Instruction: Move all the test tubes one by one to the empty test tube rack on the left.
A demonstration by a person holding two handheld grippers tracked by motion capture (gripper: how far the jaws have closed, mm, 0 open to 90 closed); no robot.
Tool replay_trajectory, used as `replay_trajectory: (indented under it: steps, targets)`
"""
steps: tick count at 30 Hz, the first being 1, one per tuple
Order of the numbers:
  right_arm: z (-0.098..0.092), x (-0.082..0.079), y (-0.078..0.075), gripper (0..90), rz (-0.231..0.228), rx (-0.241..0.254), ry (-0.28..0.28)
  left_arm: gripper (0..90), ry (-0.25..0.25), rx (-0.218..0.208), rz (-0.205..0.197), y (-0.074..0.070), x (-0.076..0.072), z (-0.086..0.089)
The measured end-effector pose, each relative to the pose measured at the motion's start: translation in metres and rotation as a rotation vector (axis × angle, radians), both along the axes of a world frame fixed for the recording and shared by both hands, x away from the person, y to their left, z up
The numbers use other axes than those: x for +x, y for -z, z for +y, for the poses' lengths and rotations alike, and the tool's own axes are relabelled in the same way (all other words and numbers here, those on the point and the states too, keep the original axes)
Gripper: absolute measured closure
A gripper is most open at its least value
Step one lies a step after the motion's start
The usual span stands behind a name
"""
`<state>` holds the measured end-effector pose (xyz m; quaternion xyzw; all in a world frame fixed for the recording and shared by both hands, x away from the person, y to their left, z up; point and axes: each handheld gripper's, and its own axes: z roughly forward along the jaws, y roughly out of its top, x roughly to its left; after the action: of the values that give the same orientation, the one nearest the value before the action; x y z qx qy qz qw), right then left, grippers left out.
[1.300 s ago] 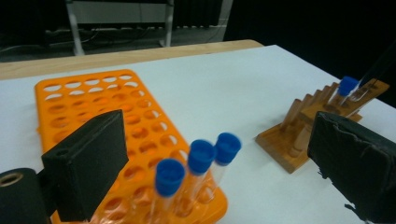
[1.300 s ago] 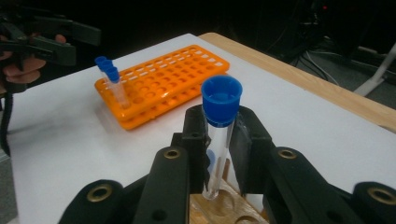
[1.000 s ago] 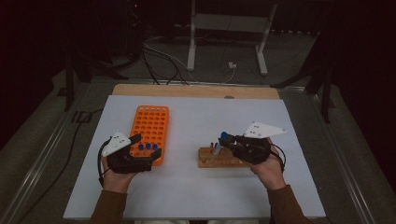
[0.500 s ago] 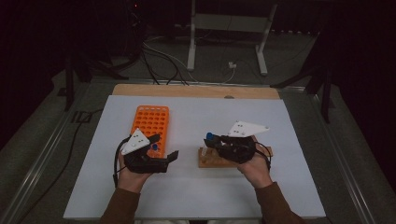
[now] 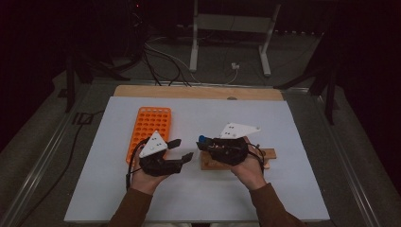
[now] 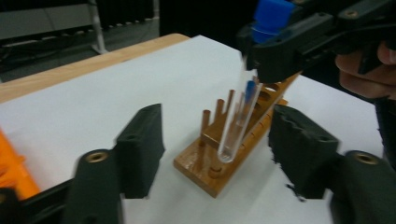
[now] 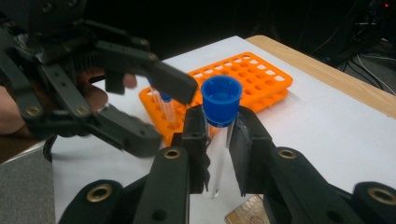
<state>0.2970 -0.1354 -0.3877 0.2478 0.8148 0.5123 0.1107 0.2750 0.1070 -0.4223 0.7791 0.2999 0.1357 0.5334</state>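
Handing the capped tube across, R to L.

Our right gripper (image 7: 218, 140) is clamped on the blue-capped tube (image 7: 217, 140) just under the cap, tube upright, centre of the right gripper view, over the wooden rack (image 5: 265, 153). Our left gripper (image 5: 182, 150) is about half open, jaws just been closing, nothing between them yet; in the left gripper view the tube sits upper right, ahead of the jaws. Orange rack (image 5: 149, 125) mid-left, white table sheet (image 5: 293, 132), dark room w/ cables behind.
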Motion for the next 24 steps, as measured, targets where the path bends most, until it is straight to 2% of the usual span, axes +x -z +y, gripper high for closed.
replay_trajectory:
  steps: [7, 13, 20, 24]
  targets:
    - [0.006, -0.001, 0.0, 76.4, 0.004, -0.001, -0.014, 54.8, 0.044, 0.012, 0.005, 0.002, 0.002, -0.01]
    - [0.009, -0.003, 0.001, 76.3, 0.006, 0.0, -0.022, 66.7, 0.062, 0.024, -0.002, 0.003, 0.002, -0.014]
    - [0.011, -0.004, 0.002, 76.3, 0.011, 0.005, -0.029, 75.6, 0.065, 0.029, -0.011, 0.003, 0.001, -0.013]
    - [0.011, -0.004, 0.002, 76.3, 0.011, 0.005, -0.033, 77.2, 0.071, 0.035, -0.016, 0.002, 0.0, -0.013]
